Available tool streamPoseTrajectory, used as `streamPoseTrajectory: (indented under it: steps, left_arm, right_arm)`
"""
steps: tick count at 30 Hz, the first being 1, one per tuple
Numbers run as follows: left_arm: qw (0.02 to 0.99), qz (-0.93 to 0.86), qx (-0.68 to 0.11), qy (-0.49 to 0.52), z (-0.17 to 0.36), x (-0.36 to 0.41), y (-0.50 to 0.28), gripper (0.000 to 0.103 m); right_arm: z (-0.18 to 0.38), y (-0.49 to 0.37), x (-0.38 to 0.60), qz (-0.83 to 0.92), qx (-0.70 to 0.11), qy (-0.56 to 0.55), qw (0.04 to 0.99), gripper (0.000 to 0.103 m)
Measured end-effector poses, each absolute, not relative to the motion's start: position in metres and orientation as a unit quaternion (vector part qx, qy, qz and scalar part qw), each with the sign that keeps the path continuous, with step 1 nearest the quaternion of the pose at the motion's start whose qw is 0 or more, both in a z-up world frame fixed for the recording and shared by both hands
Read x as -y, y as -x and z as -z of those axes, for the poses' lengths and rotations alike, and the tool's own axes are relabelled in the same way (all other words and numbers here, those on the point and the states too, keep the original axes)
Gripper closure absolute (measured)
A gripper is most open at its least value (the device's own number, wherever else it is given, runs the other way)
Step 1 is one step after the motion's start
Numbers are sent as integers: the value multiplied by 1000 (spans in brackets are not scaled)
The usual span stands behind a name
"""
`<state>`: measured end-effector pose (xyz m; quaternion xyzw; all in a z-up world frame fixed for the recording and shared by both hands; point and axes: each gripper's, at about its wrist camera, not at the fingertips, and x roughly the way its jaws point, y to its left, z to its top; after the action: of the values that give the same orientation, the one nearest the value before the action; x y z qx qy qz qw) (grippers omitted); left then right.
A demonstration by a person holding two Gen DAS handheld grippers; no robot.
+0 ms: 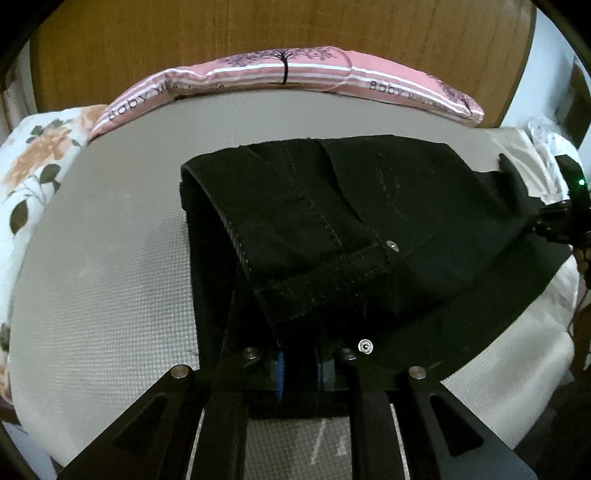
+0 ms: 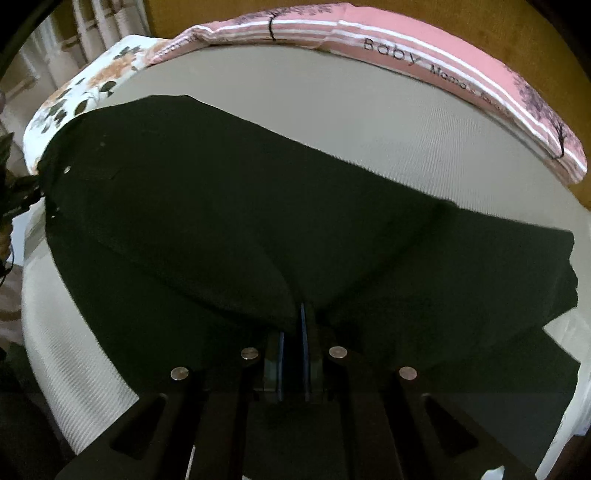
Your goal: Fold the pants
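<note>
The black pants (image 1: 332, 229) lie on the grey mat of the bed, the waistband with its metal button (image 1: 365, 346) near my left gripper. My left gripper (image 1: 299, 365) is shut on the waistband edge and lifts a fold of it. In the right wrist view the pants (image 2: 258, 221) spread wide across the mat. My right gripper (image 2: 293, 354) is shut on a pinched fold of the black fabric. The right gripper also shows at the far right of the left wrist view (image 1: 557, 218), holding the far end of the pants.
A pink striped pillow (image 1: 280, 74) lies along the wooden headboard (image 1: 221, 33). A floral cushion (image 1: 40, 155) sits at the left. The grey mat (image 1: 110, 258) covers the bed; white bedding (image 1: 517, 354) shows at its right edge.
</note>
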<state>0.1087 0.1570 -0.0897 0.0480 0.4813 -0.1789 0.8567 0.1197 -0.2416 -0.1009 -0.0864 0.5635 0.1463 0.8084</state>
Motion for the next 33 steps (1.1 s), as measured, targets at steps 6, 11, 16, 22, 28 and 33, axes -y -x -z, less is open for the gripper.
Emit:
streamPoseTrajectory:
  steps: [6,11,16,22,28,33]
  left_arm:
    - [845,154,-510,-57,88,-160,-103,65]
    - [841,129,-525,2,80,-183,-87,46]
    - [813,146,-539,162,82,-202,-70,46]
    - [796,163,-525,255,93,-195,-74,46]
    - [781,161,-517,311,97,-189,-92,46]
    - [773,146,-508,350,103,-192,-98,51]
  right_arm:
    - [96,-113,242,-122,-553,70,821,79]
    - [81,-96,251,-100,-538,33,836,66]
    - [74,-73,269,-96,-532,-61,839,64]
    - [95,-65,291,-100,-536,-204,813,62]
    - [112,-71,305,-81,-513,-303,799,62]
    - [117,-81,321,-52,-492,-356,793,62]
